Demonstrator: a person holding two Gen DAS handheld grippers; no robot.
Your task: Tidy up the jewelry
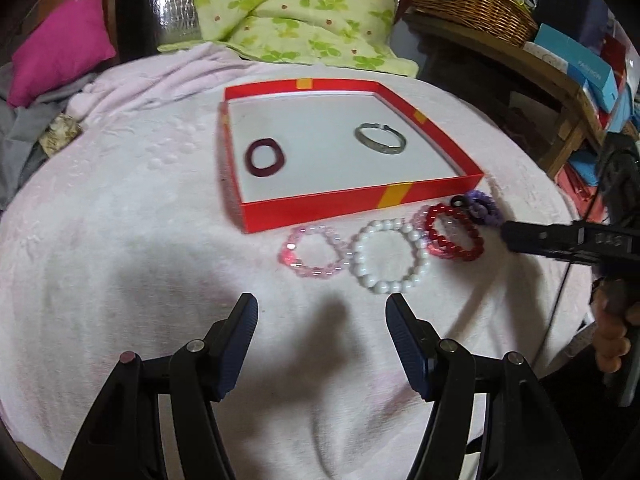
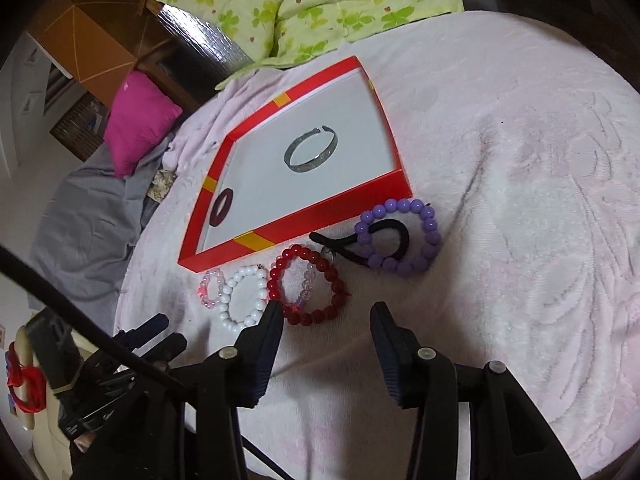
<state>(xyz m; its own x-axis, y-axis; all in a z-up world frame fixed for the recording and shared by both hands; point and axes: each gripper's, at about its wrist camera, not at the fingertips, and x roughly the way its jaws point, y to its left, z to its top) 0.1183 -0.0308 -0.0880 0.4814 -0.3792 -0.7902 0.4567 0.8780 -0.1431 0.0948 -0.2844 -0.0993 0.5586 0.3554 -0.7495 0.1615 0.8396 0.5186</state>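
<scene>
A red box (image 1: pixel 360 206) lies on the pink blanket with a dark red ring (image 1: pixel 265 158) and a silver bangle (image 1: pixel 381 139) inside. In front of it sit a pink bead bracelet (image 1: pixel 290 258), a white bracelet (image 1: pixel 360 256), a red bracelet (image 2: pixel 296 252), a purple bracelet (image 2: pixel 430 224) and a black hair tie (image 2: pixel 396 232). My left gripper (image 1: pixel 321 300) is open and empty, just short of the pink and white bracelets. My right gripper (image 2: pixel 327 308) is open at the near edge of the red bracelet, its left fingertip (image 2: pixel 274 312) against the beads. Nothing is gripped.
A green floral quilt (image 1: pixel 288 12) lies behind the box. A pink pillow (image 1: pixel 60 44) and grey cloth (image 2: pixel 88 216) are on the left. At the right stand a wicker basket (image 1: pixel 472 4) and a shelf with boxes (image 1: pixel 580 68). A person's hand (image 1: pixel 612 344) holds the right gripper.
</scene>
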